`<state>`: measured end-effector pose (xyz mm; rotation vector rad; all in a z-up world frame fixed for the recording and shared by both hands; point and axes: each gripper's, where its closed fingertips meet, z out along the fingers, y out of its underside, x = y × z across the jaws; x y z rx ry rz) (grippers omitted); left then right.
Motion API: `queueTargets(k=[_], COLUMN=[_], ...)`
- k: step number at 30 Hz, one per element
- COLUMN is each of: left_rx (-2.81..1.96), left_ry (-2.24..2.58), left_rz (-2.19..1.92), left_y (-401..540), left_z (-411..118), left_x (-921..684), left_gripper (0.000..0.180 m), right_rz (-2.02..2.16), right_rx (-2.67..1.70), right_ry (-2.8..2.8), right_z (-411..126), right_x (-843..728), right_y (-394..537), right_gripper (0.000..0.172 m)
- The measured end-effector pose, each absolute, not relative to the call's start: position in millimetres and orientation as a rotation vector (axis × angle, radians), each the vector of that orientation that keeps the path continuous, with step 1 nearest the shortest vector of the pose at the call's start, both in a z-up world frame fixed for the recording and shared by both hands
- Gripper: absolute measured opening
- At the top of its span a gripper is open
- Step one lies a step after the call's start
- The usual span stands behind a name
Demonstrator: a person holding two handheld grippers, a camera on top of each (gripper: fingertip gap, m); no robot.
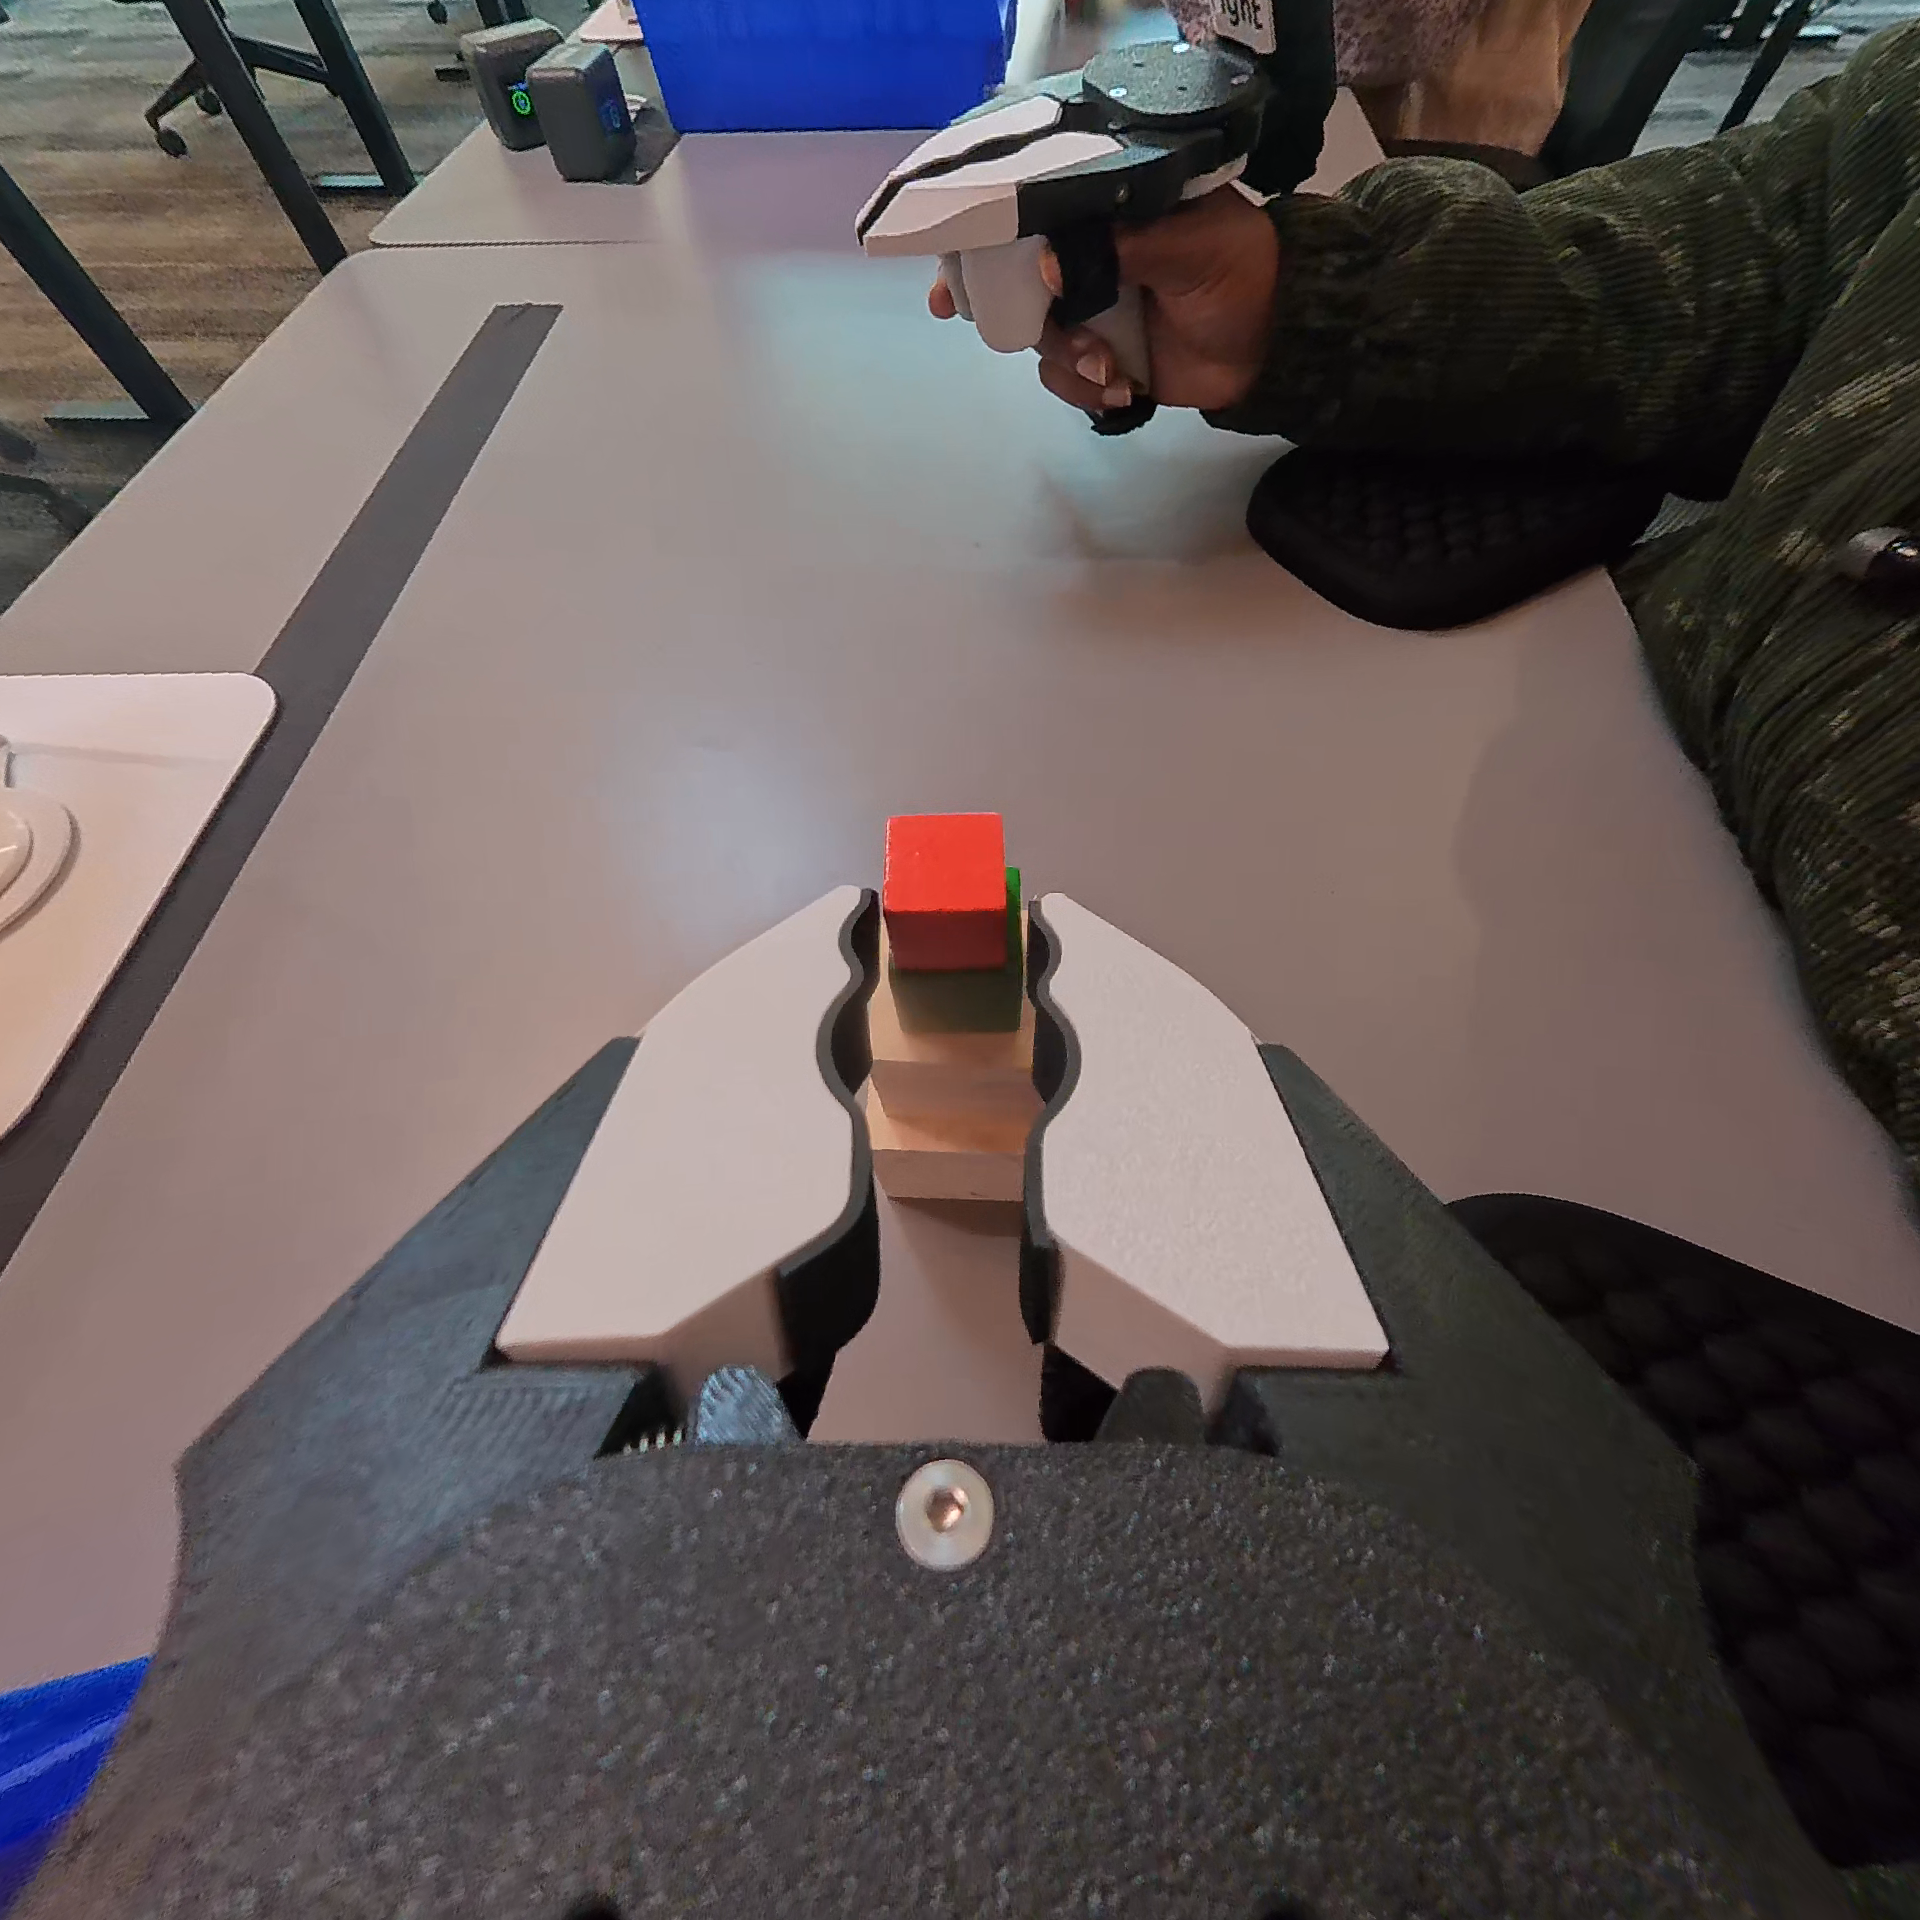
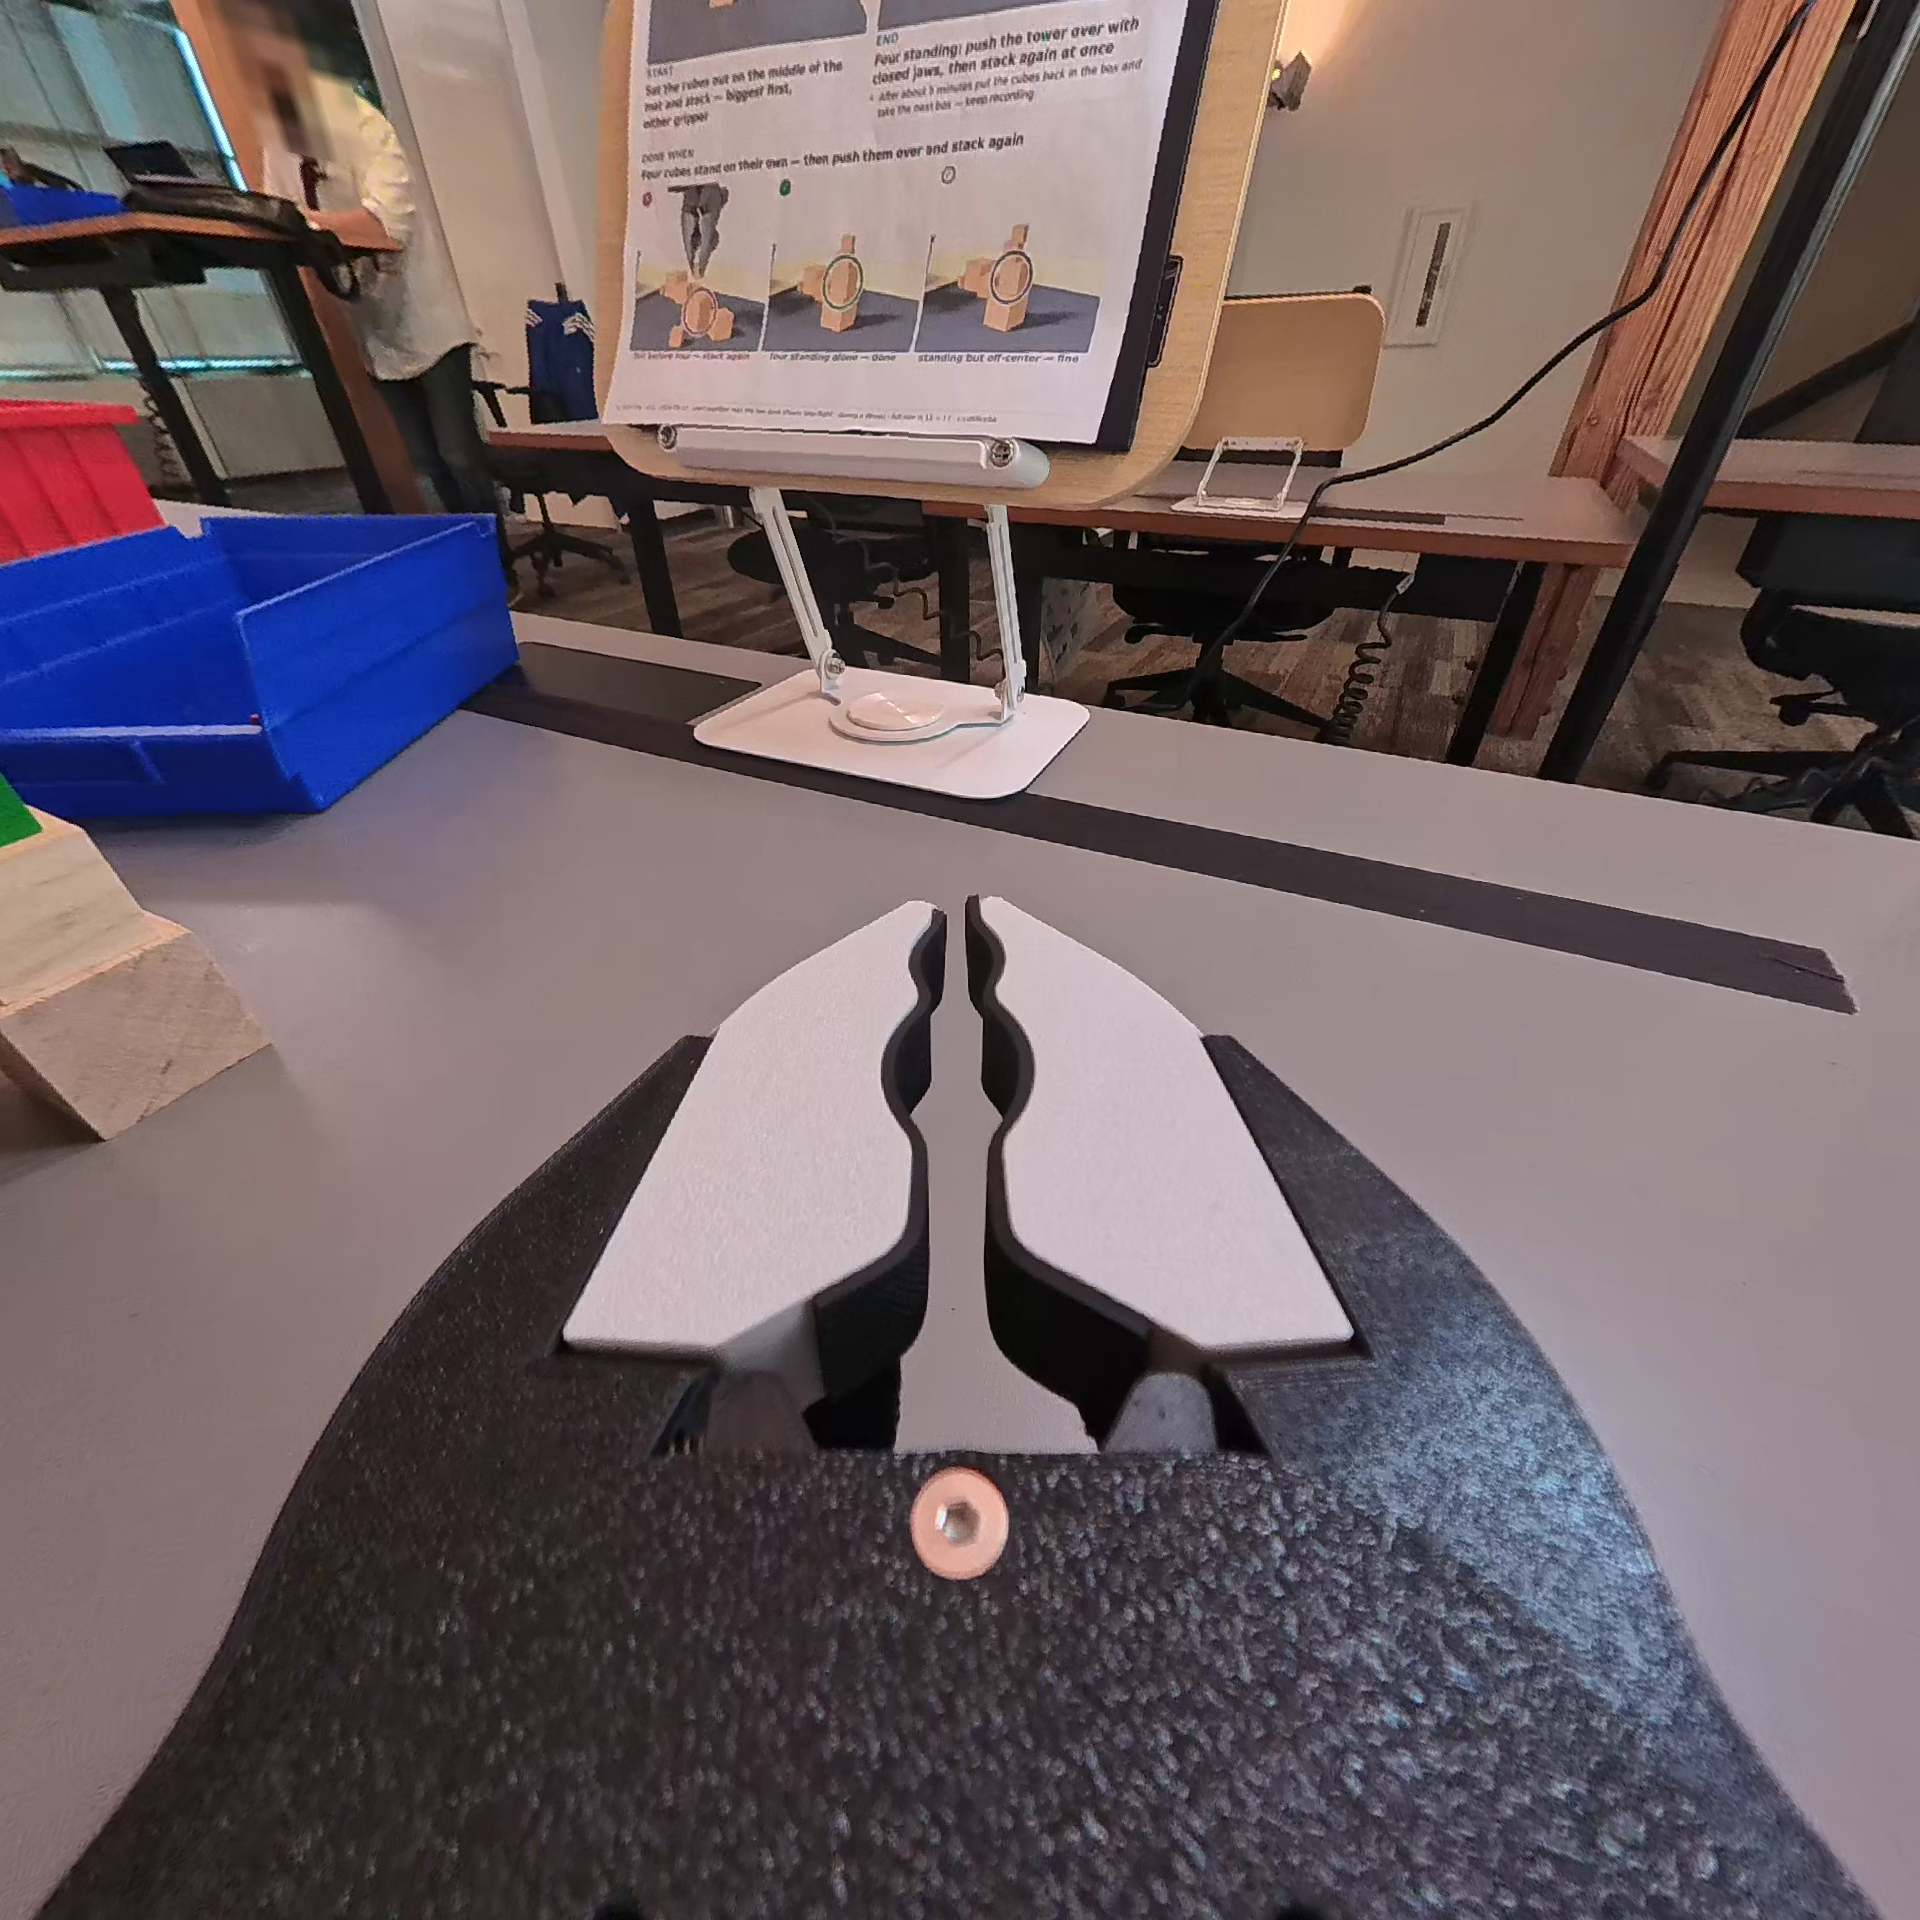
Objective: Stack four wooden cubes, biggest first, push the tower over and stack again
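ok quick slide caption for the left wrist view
Left gripper open around a four-block tower, red cube on top; right gripper hangs beyond.

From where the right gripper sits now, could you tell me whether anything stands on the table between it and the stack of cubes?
Nothing visible does. In the left wrist view, bare grey table lies between the right gripper and the stack topped by the red cube. The black pad lies off to the side, under the sleeve.

Printed txt, several lines, black on white paper sheet (image 2: pixel 883 208), w/ 3 captioned colour pics; sheet clipped to wood-edged board on white stand (image 2: pixel 894 727). White label (image 1: pixel 1242 16), black letters, partly cut off, on right gripper (image 1: pixel 904 270) strap. 2 dk-grey boxes (image 1: pixel 582 109): small lit icons, no legible txt.
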<state>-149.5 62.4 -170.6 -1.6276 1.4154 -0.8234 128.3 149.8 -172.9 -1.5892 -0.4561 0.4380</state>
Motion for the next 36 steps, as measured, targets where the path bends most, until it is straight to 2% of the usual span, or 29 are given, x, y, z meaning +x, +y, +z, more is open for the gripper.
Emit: queueTargets(k=[7, 15, 18, 25, 30, 36], left_rx=[-1.608, -1.693, -1.675, -1.684, -1.827, -1.908], left_ry=[1.341, 1.146, 1.002, 0.486, 0.291, 0.403], left_rz=[-0.804, -0.731, -0.666, -0.378, -0.04, 0.195], left_y=[63.0, 66.7, 73.5, 106.3, 113.8, 103.5], left_z=[-161.7, -181.2, -181.5, -185.9, -204.9, -213.9], left_x=[-156.9, -176.4, -186.7, -238.5, -273.1, -251.7], left_gripper=[0.029, 0.049, 0.042, 0.0, 0.0, 0.0], right_rz=[0.437, 0.441, 0.439, 0.418, 0.4, 0.368], right_rx=[-1.587, -1.577, -1.572, -1.578, -1.576, -1.571], right_ry=[-0.454, -0.446, -0.444, -0.466, -0.454, -0.407], right_z=[-172.2, -168.8, -167.7, -170.6, -169.5, -165.4], right_x=[129.0, 130.8, 130.7, 126.0, 128.5, 137.1], right_y=[149.6, 148.8, 148.4, 147.4, 147.9, 150.6], right_gripper=[0.004, 0.004, 0.004, 0.004, 0.003, 0.004])
